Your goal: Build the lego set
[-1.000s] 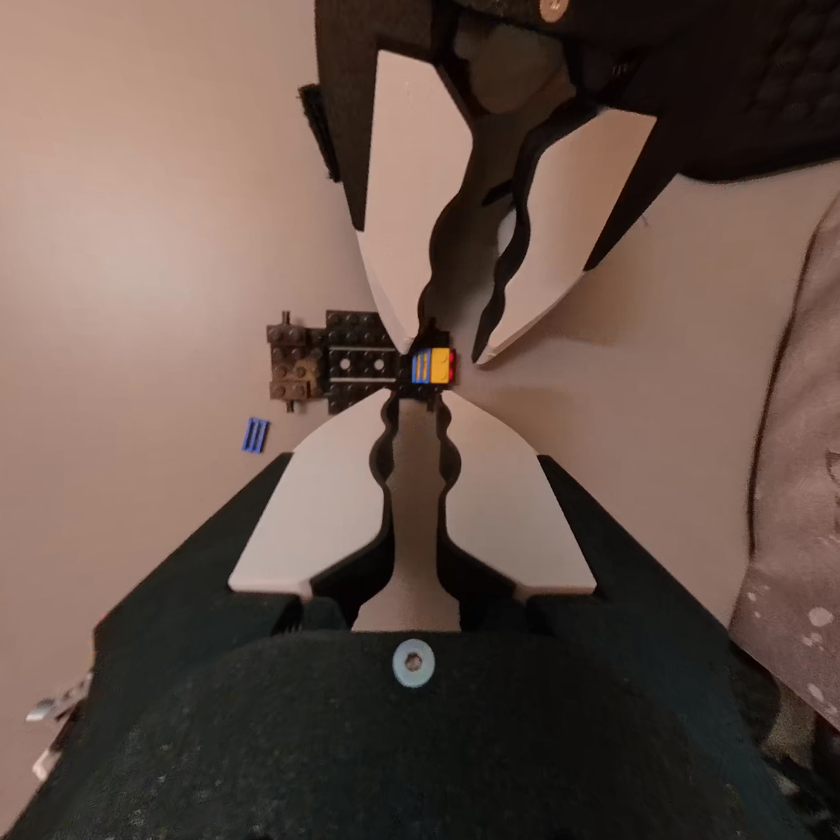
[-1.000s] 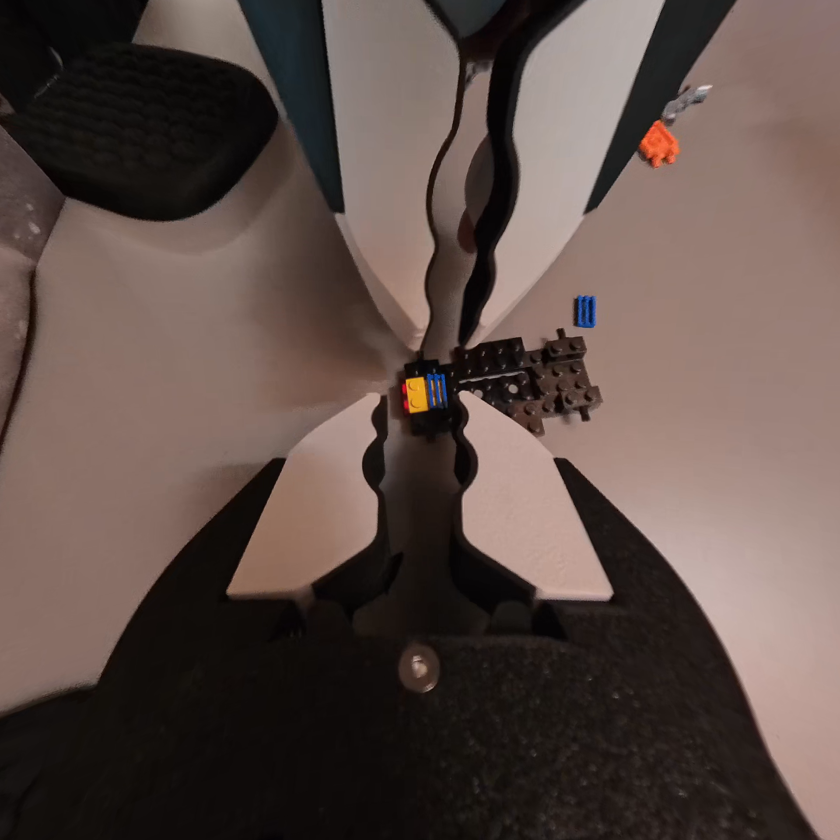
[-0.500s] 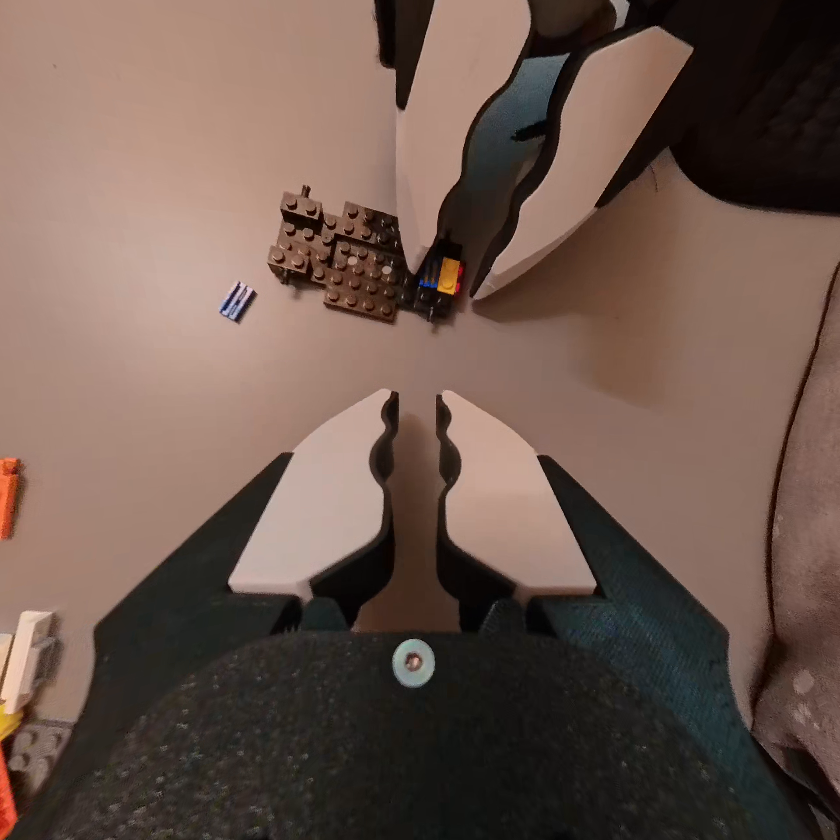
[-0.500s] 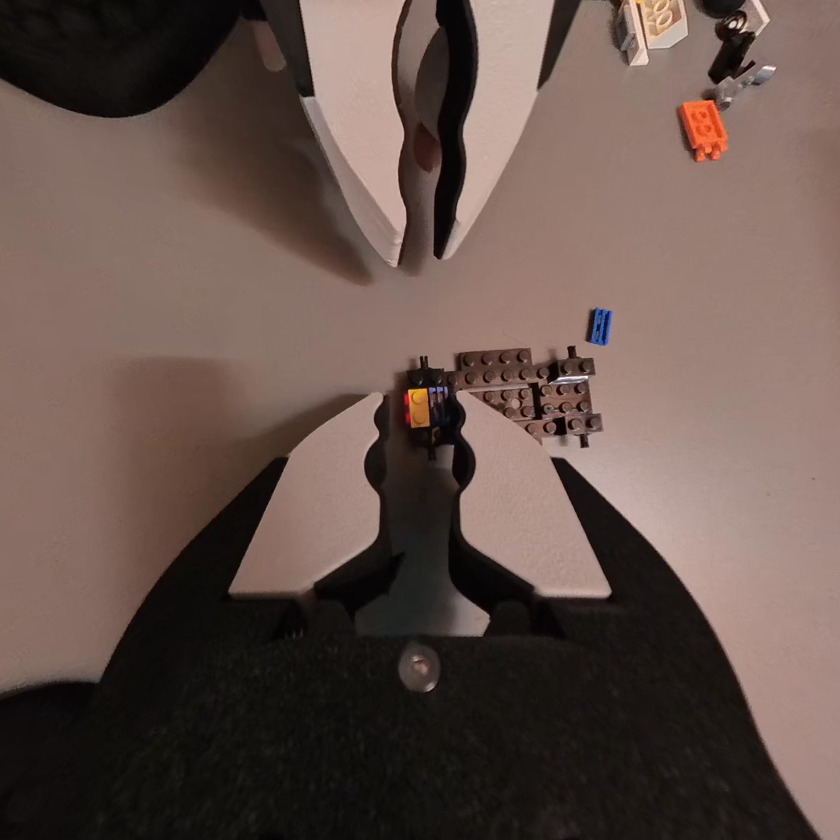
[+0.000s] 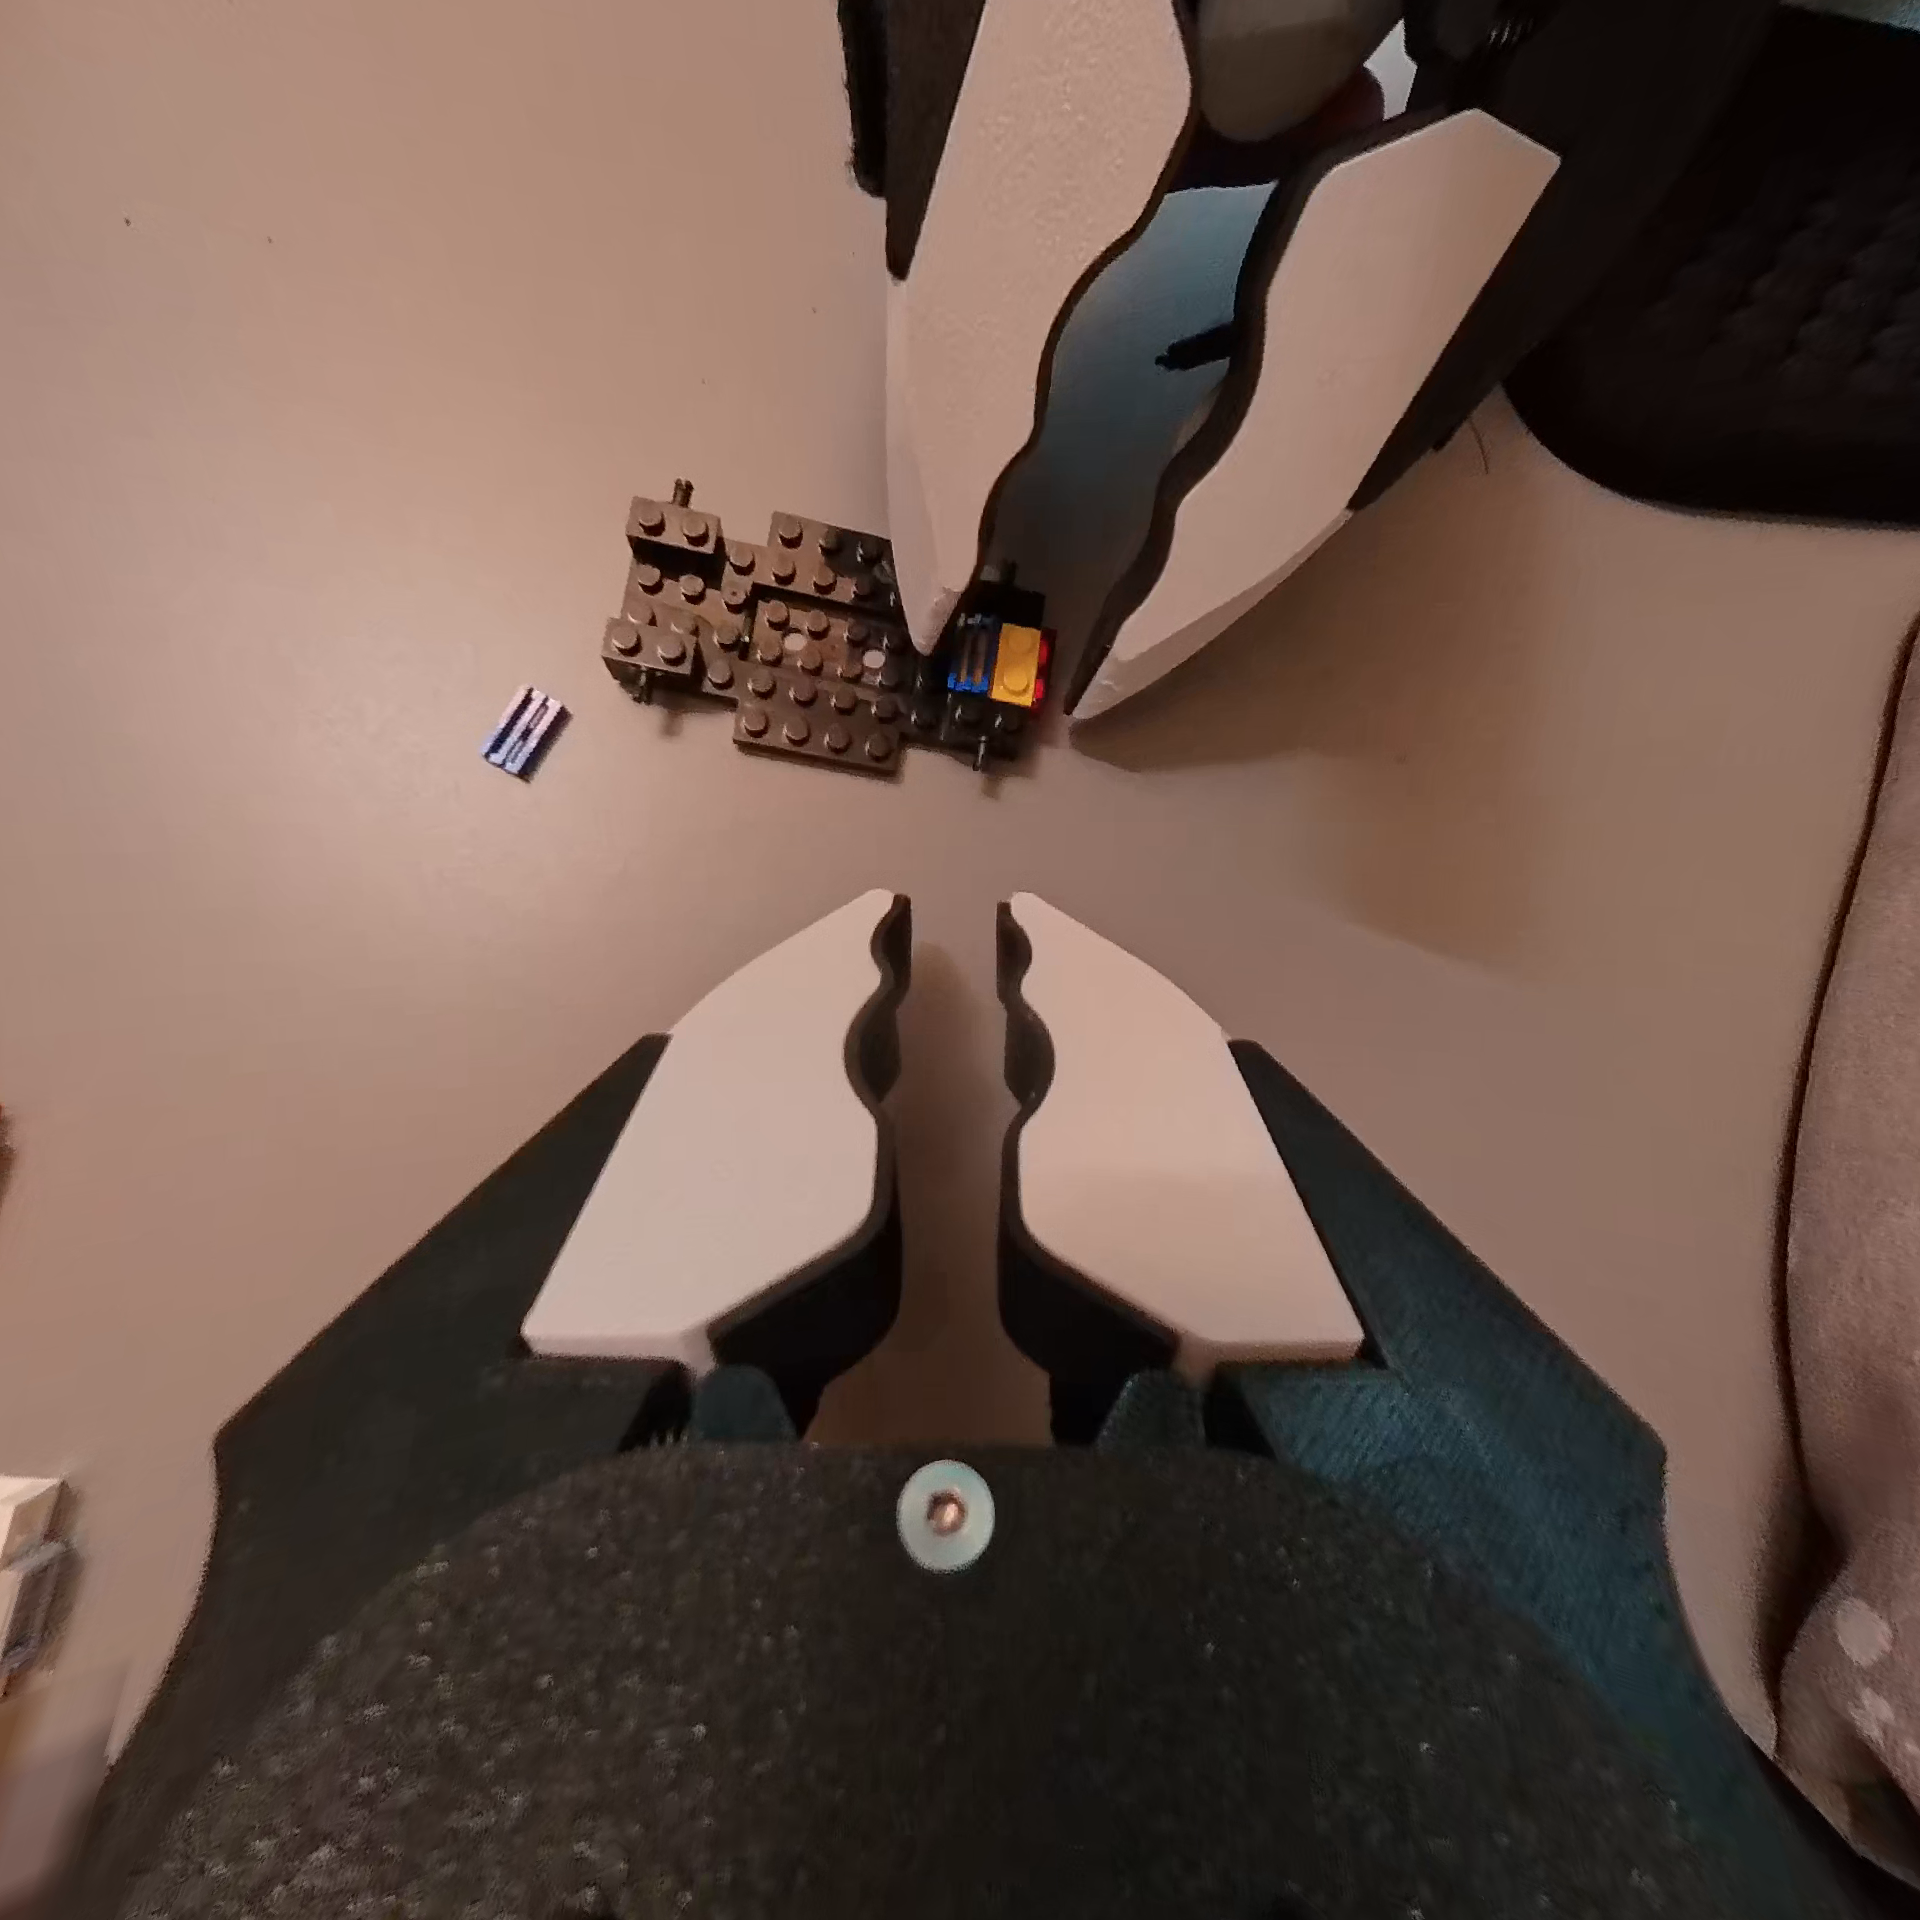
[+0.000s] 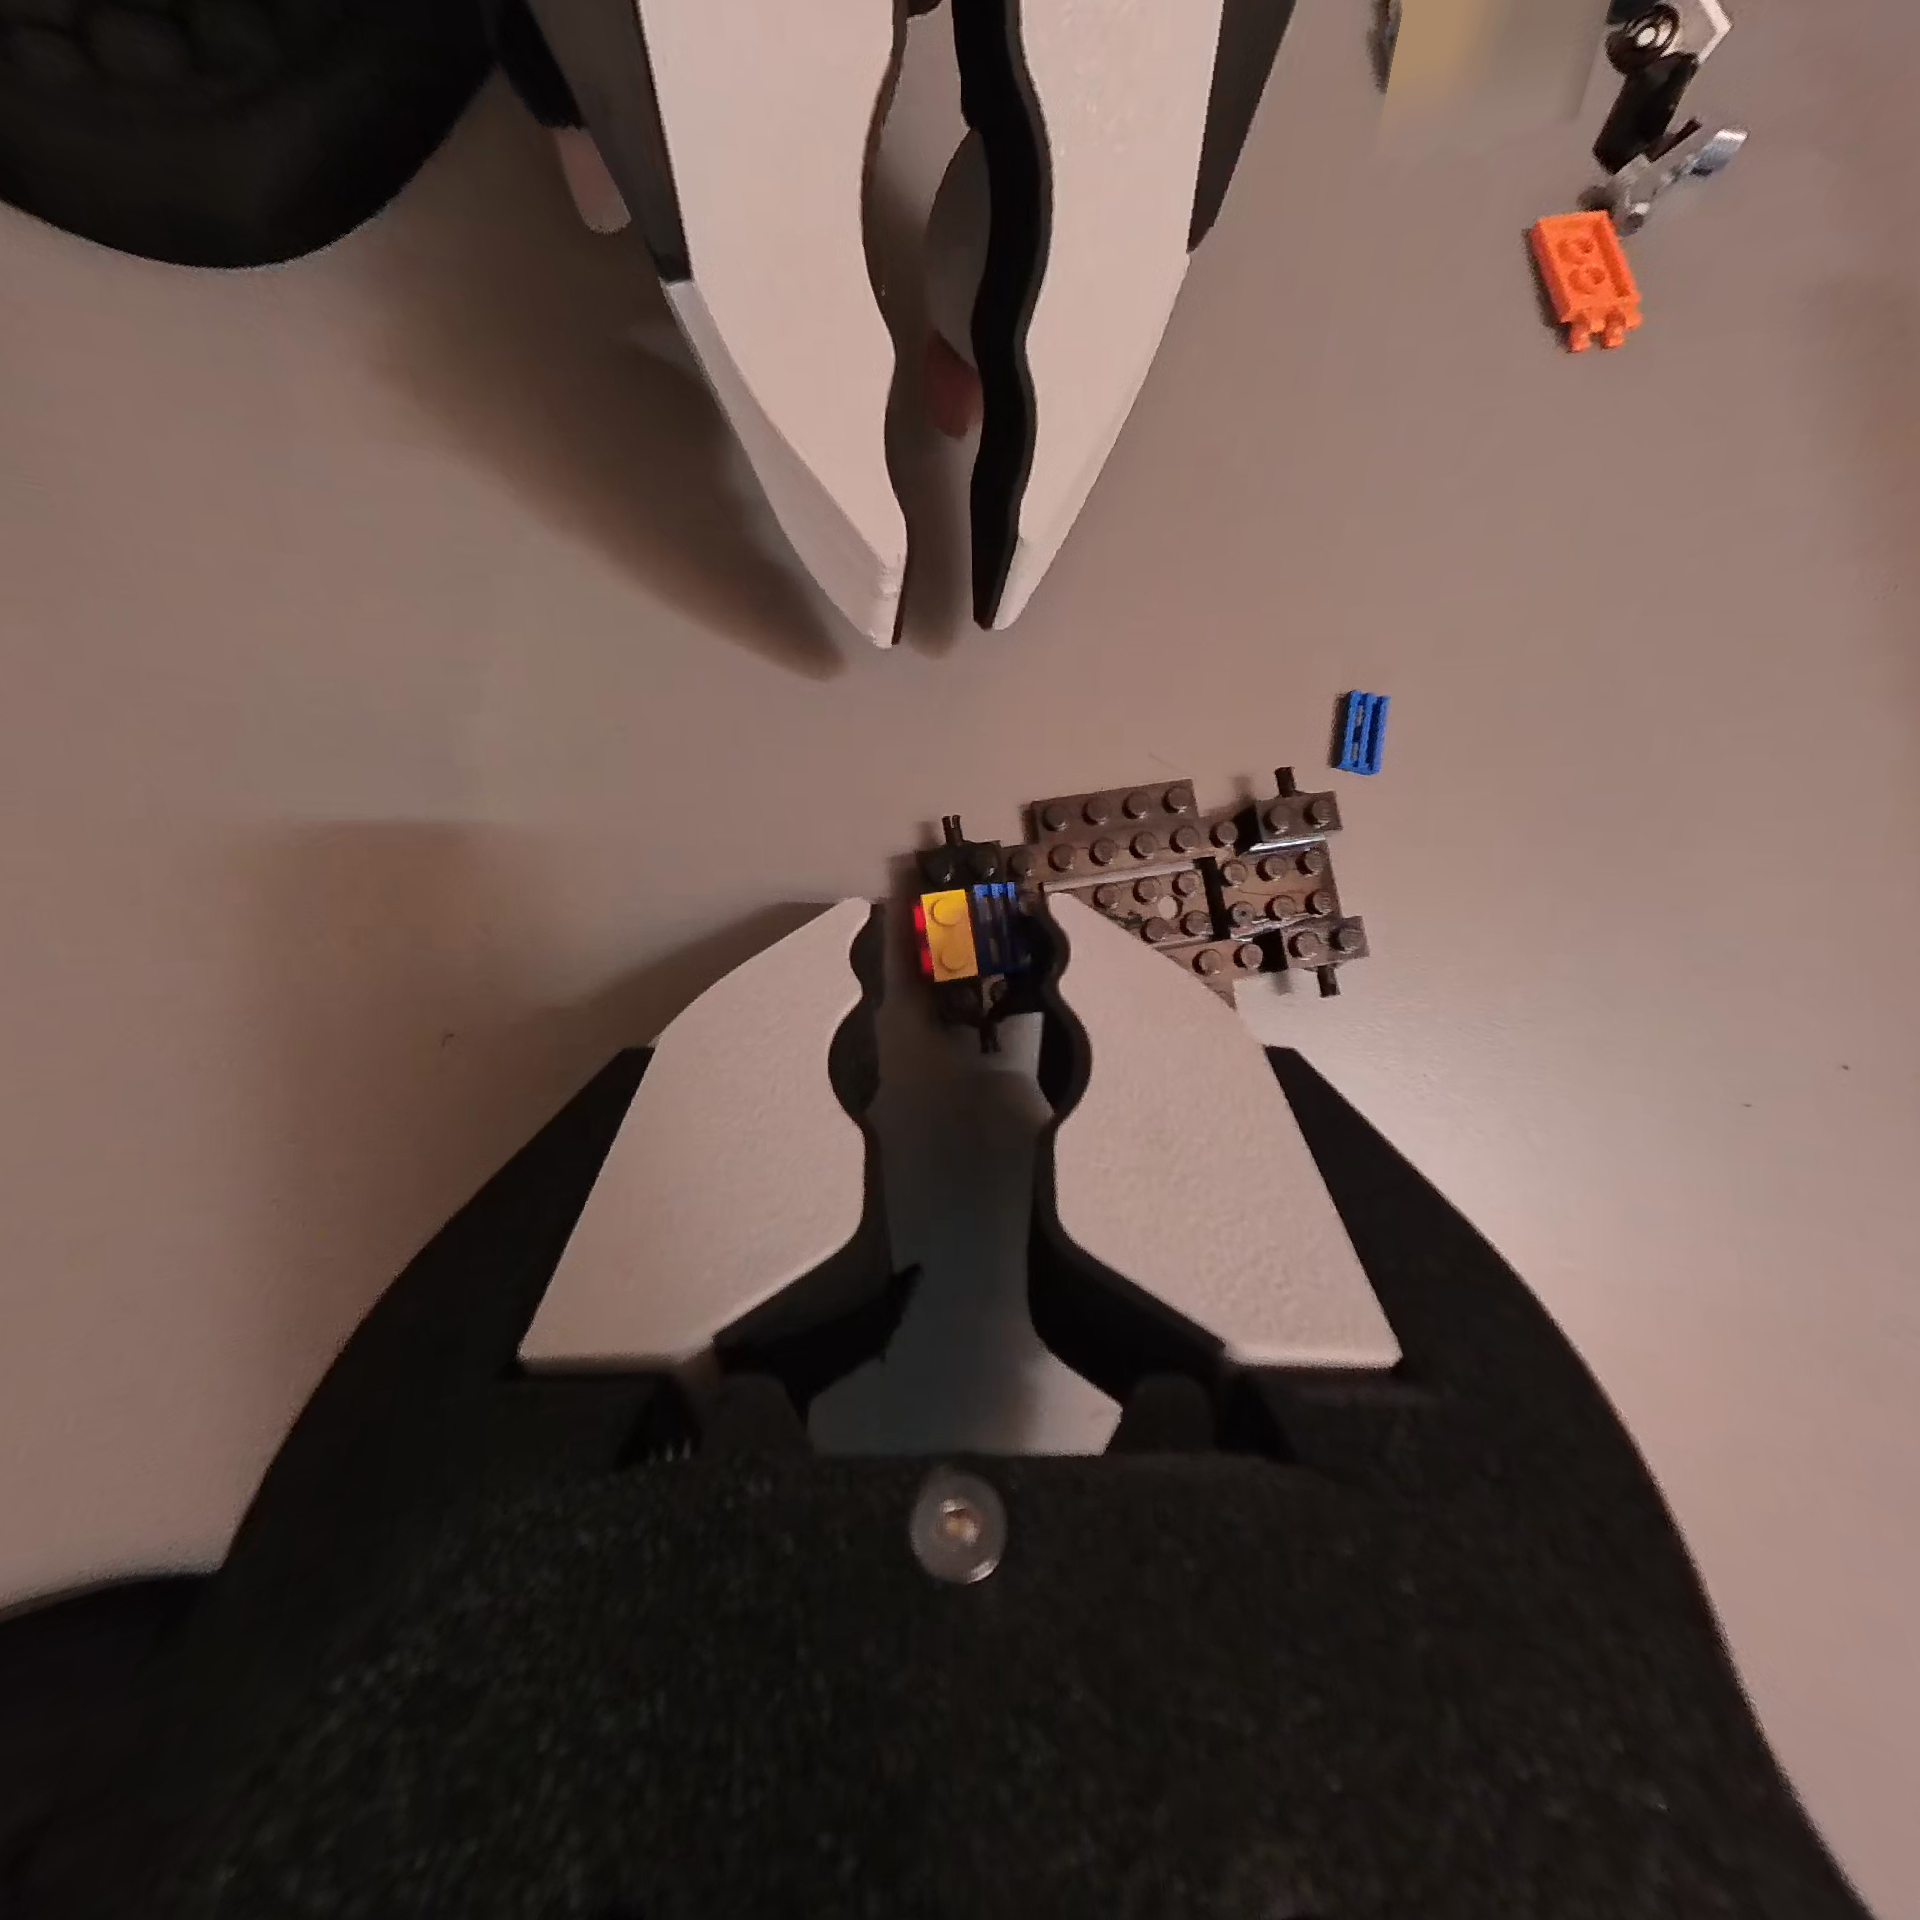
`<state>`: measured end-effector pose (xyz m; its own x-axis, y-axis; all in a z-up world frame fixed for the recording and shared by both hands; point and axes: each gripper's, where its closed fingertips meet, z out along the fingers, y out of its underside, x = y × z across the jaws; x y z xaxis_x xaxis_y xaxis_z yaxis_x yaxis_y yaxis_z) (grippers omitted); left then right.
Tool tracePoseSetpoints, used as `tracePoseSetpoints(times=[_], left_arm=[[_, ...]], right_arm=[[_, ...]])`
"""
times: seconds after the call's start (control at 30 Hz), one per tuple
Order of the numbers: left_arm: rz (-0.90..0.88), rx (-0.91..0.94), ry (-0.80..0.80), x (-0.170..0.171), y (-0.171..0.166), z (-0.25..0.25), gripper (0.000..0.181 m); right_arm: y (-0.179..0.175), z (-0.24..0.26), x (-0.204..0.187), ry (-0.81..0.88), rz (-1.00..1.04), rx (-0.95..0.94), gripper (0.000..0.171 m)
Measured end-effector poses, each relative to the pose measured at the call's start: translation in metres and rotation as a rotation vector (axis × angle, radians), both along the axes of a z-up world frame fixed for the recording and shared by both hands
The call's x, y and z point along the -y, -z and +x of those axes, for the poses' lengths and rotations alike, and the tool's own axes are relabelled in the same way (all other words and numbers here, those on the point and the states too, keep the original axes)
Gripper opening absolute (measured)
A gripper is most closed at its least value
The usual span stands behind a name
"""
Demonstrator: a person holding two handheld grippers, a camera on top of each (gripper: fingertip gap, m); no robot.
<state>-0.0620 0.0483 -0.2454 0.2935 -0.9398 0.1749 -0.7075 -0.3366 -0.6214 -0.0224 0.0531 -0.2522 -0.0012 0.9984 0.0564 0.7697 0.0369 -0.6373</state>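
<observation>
The dark grey lego chassis (image 5: 790, 665) lies flat on the beige table, also in the right wrist view (image 6: 1174, 883). Its one end carries a red, yellow and blue brick stack (image 6: 971, 935) on a black axle brick. My right gripper (image 6: 958, 904) straddles this stack with the jaws slightly apart. One finger touches the blue side and a thin gap shows on the red side. It also shows in the left wrist view (image 5: 1008, 668). My left gripper (image 5: 951, 904) is empty, its jaws a narrow gap apart, well short of the set. A loose blue grille tile (image 5: 523, 730) lies beside the chassis.
An orange plate (image 6: 1584, 275) and small black and grey parts (image 6: 1652, 114) lie at the far right. A black padded object (image 5: 1766, 312) sits behind the right gripper. Grey fabric (image 5: 1860, 1247) borders the table. Pale parts (image 5: 26, 1538) show at the left edge. The grippers' ends are close to 5 cm from one another. Left tips and right tips are each some 8 cm from the loose blue grille tile (image 5: 523, 730). The right camera catches it too, in the right wrist view (image 6: 1357, 747).
My left gripper has drawn back from the brick stack, leaving bare table between. The right gripper has stayed around the stack at the same width.
</observation>
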Motion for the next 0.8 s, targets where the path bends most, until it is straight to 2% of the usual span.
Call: tracePoseSetpoints(times=[0.4,0.8], left_arm=[[0.054,0.049,-0.011,-0.013,-0.002,0.009,0.017],[0.094,0.087,-0.04,-0.018,-0.003,0.006,0.016]], right_arm=[[0.006,0.001,0.003,-0.001,0.094,0.037,0.03],[0.002,0.001,-0.003,-0.009,0.032,0.051,0.03]])
